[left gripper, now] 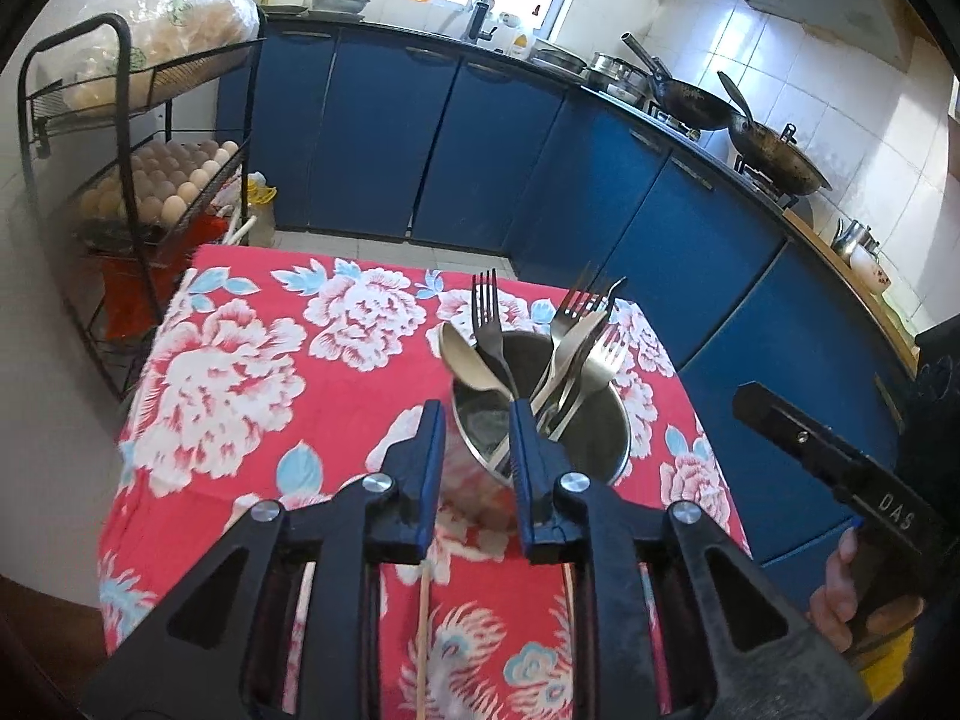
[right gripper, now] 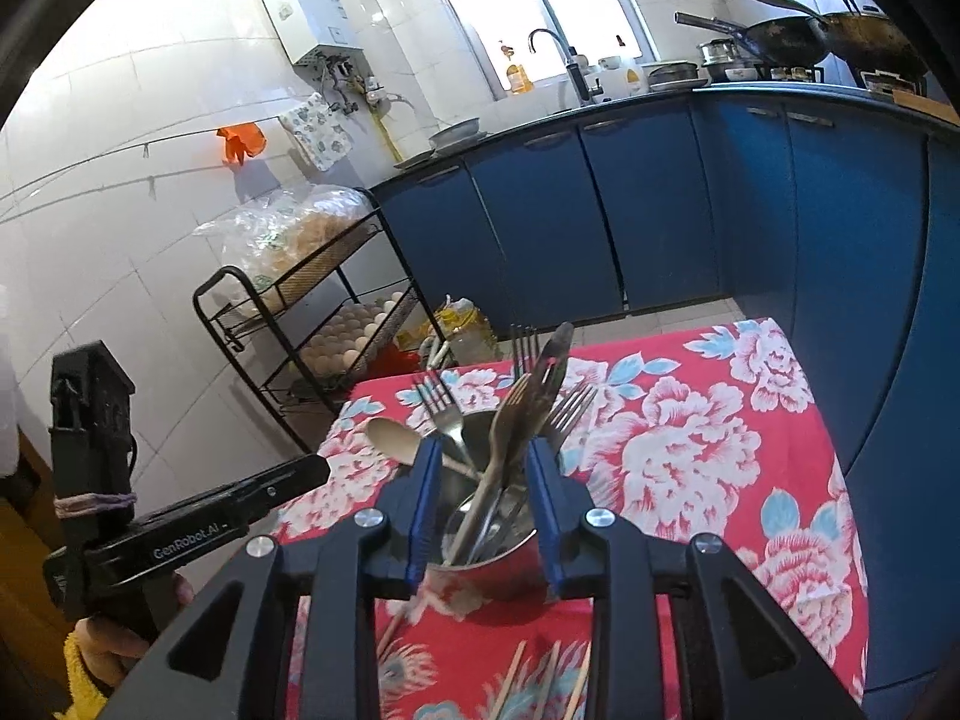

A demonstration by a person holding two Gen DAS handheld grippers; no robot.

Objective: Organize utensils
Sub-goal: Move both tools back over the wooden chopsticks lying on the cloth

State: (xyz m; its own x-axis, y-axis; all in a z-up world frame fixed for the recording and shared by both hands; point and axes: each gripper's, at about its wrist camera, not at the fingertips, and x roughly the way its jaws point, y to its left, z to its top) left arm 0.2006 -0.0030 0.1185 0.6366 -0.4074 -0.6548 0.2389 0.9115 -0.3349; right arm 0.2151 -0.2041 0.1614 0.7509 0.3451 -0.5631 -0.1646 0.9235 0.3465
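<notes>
A: Kitchen, floral table [left gripper: 240, 396]; steel cup [left gripper: 606, 438] mid-table holds forks, spoons. Chopsticks [right gripper: 549, 684] lie loose near edge.

B: Left tool [left gripper: 474, 420], right tool [right gripper: 483, 462] both slightly spread, empty. Pinch chopsticks low, mid-shaft, then drop tips-down into cup.

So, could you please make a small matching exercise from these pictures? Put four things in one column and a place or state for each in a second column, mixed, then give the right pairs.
Things
1. pale wooden spoon
2. thin wooden chopsticks
3. tray of pale eggs
4. dark metal woks

Places or states
A. on the stove, by the tiled wall
B. lying flat on the red floral tablecloth
C. standing in the round steel cup
D. on a shelf of the black wire rack

Pairs: 1-C, 2-B, 3-D, 4-A
</notes>
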